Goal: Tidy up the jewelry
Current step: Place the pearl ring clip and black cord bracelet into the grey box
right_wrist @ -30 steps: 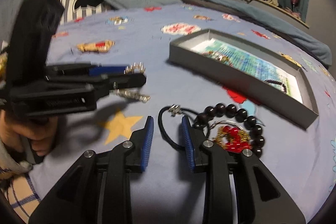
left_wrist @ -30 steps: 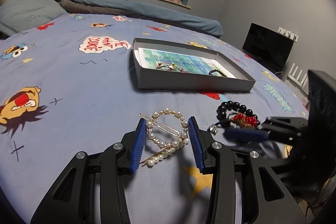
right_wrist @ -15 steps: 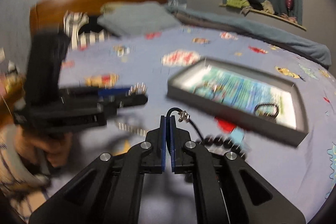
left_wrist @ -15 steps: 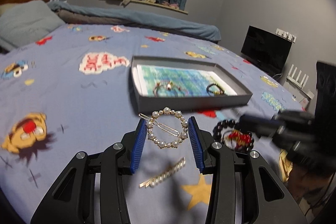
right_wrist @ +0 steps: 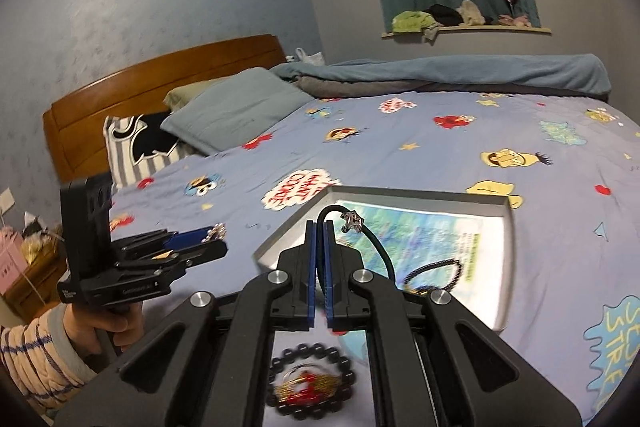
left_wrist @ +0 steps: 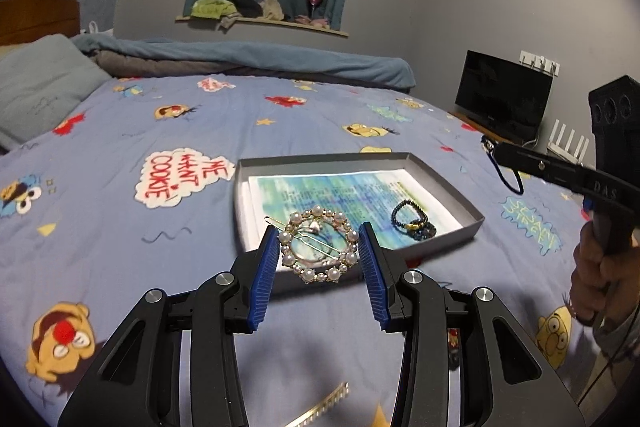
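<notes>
My left gripper (left_wrist: 319,237) is shut on a round pearl hair clip (left_wrist: 318,245) and holds it in the air just before the near wall of the grey tray (left_wrist: 474,225). A dark bead bracelet (left_wrist: 412,221) lies in the tray. My right gripper (right_wrist: 319,227) is shut on a black cord with a silver star charm (right_wrist: 352,221), lifted over the tray's near left corner (right_wrist: 280,245). The right gripper also shows at the right of the left wrist view (left_wrist: 496,151). A black bead bracelet with a red and gold charm (right_wrist: 310,387) lies on the bed below it.
A straight pearl hair clip (left_wrist: 324,407) lies on the blue cartoon bedsheet (left_wrist: 120,227) below my left gripper. Pillows (right_wrist: 236,111) and a wooden headboard (right_wrist: 160,67) are at the far side. A TV (left_wrist: 504,95) stands beyond the bed.
Both grippers have lifted their items off the bed and moved toward the tray. The right gripper closed on the black cord one second ago and now holds it over the tray corner.
</notes>
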### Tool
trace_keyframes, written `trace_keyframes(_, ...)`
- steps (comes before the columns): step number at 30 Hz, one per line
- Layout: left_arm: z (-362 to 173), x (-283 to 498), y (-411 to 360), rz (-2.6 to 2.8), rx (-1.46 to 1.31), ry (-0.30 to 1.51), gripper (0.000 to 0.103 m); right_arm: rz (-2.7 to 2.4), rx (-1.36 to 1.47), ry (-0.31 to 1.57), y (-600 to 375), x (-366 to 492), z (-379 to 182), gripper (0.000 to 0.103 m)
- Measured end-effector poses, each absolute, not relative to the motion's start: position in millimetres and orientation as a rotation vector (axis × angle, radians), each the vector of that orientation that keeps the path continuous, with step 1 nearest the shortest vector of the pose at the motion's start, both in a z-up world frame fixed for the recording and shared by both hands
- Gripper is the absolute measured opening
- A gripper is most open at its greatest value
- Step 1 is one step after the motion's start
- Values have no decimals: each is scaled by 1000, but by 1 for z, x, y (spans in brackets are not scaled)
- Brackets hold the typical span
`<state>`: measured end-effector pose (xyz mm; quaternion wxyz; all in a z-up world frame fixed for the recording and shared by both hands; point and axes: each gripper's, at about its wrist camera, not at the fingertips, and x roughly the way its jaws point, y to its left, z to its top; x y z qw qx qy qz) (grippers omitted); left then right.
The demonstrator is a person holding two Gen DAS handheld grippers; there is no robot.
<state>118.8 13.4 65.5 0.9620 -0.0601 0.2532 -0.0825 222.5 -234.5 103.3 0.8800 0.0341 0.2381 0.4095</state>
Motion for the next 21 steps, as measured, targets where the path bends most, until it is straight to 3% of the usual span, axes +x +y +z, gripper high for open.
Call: trace_keyframes(21,45,210,-14,-175,-37,645,42,683,7,637,-235,305,37,3)
